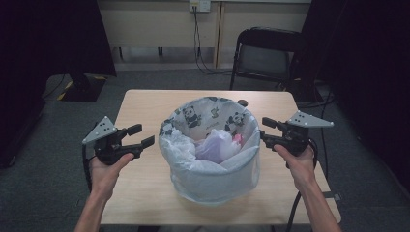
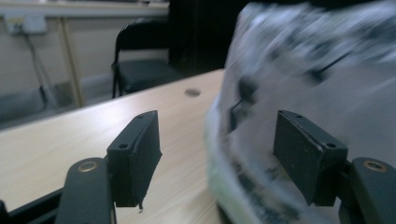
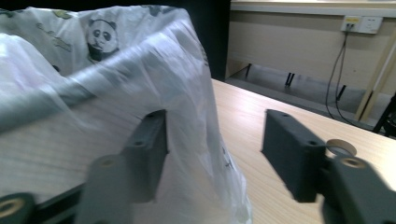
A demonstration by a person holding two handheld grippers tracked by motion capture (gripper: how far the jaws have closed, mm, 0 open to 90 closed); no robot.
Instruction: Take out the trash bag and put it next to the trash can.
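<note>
Grey carpet surrounds a small light wooden table (image 1: 145,193) with rounded corners, and a black folding chair (image 1: 265,55) stands behind it in front of a pale wall with a socket and hanging cables. Near the middle of the tabletop stands a round bin lined with a translucent white plastic bag printed with pandas (image 1: 212,145); the bag's mouth is folded out over the rim and hangs down the outside wall. Inside lies crumpled white and pale lilac plastic waste (image 1: 215,145) with a small pink scrap beside it, filling the bin to roughly below the rim. A small dark round mark (image 1: 242,103) sits on the table just behind the bin. The left gripper (image 1: 143,136) hovers just left of the bin's rim, its jaws parted with nothing between them; in the left gripper view the blurred bag (image 2: 303,93) lies ahead of the right-hand jaw, and whether it touches is unclear. The right gripper (image 1: 263,131) is at the bin's right rim, jaws apart; in the right gripper view the bag's film (image 3: 187,116) drapes between the jaws and across the left-hand one, but the pads do not pinch it. Bare tabletop runs on both sides of the bin and along the near edge, with narrower strips toward the far edge.
</note>
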